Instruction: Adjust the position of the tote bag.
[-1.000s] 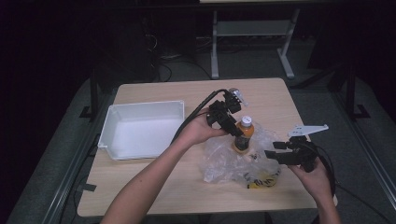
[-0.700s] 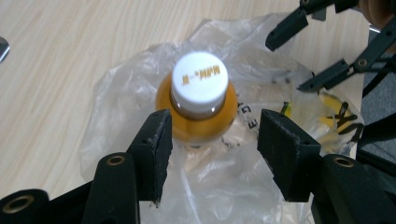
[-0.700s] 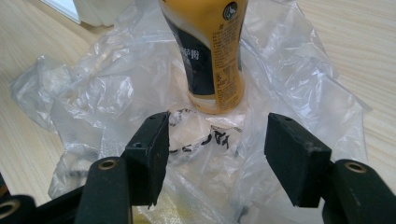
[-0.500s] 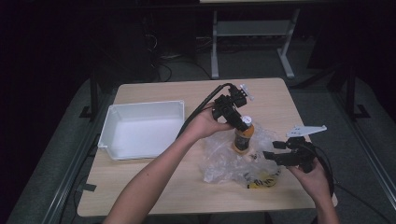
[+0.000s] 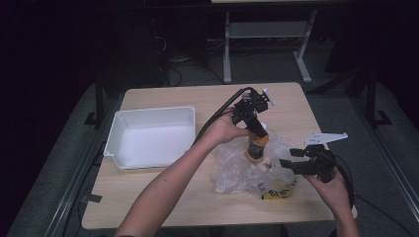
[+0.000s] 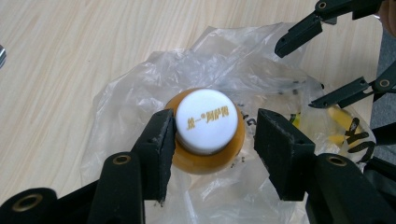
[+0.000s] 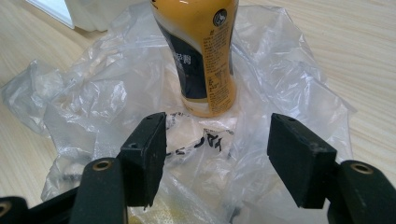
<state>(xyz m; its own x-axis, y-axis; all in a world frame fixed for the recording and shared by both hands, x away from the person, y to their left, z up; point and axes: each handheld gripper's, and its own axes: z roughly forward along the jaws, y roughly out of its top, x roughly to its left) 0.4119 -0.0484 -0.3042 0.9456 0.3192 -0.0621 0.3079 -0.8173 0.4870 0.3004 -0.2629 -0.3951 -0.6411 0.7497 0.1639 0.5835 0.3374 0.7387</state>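
Four fingers [image 6: 159,140], one bottle [image 6: 208,130], one bag [image 5: 247,173]

the high view looks forward and down on the whole worktop [image 5: 163,197] from afar. the left gripper view looks straight down, close, on the bottle [image 6: 205,126]; the right gripper view faces it level and near, so all three share it.

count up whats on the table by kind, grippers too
bottle: 1
clear plastic bag: 1
white bin: 1
gripper: 2, the left gripper and the right gripper
total: 5
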